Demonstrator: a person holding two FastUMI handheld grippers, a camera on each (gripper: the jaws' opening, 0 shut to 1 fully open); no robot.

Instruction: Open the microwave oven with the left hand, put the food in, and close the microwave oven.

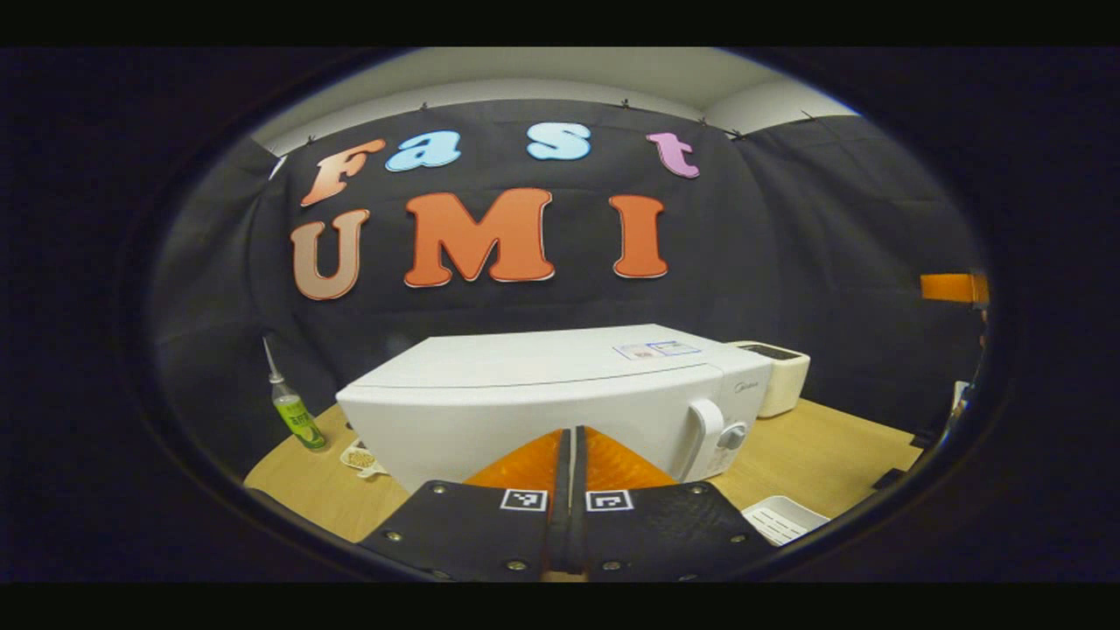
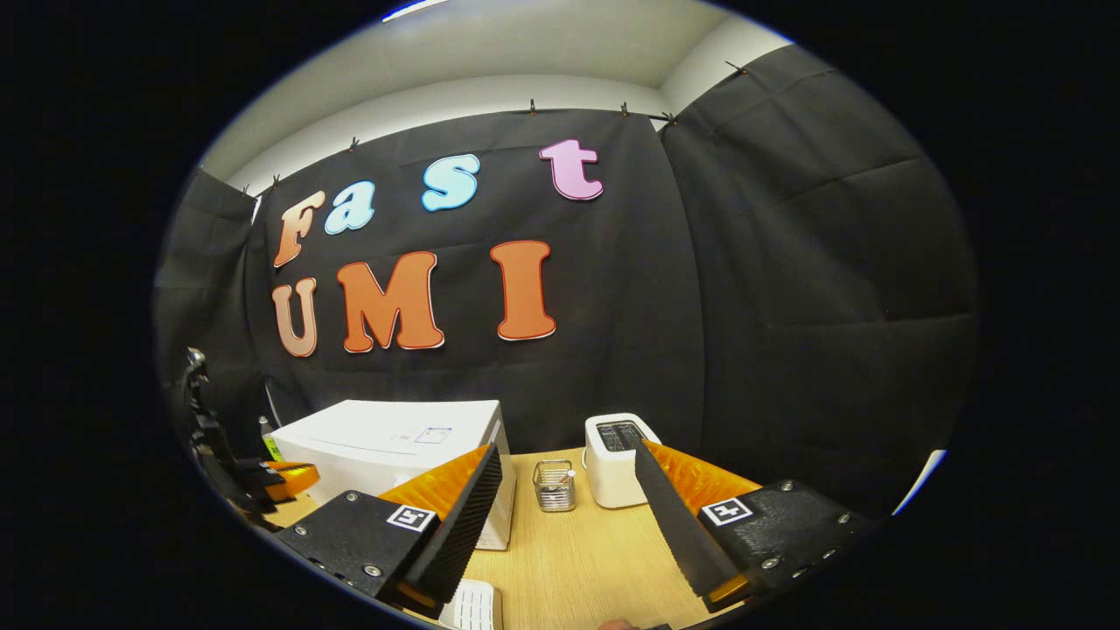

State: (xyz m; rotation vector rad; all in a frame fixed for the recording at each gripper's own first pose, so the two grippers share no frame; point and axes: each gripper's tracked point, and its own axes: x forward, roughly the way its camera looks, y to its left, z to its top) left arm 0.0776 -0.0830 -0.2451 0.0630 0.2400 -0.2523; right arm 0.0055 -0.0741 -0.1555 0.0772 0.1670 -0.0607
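The white microwave [image 1: 542, 394] stands on the wooden table [image 1: 814, 455] with its door closed; its handle [image 1: 704, 429] and a knob [image 1: 731, 435] are on the right side of the front. My left gripper [image 1: 573, 442] is shut with nothing between its fingers, a short way in front of the door's middle. In the right gripper view the microwave [image 2: 394, 446] is at the left, and my right gripper [image 2: 567, 455] hangs open and empty above the table [image 2: 577, 551]. The left gripper [image 2: 284, 479] shows at the far left there.
A white toaster [image 1: 780, 376] [image 2: 617, 459] stands right of the microwave, with a small wire holder [image 2: 553, 486] beside it. A green squeeze bottle [image 1: 297, 418] and a small dish [image 1: 360, 458] sit left of the microwave. A white ribbed tray [image 1: 783, 518] [image 2: 472, 605] lies near the front edge.
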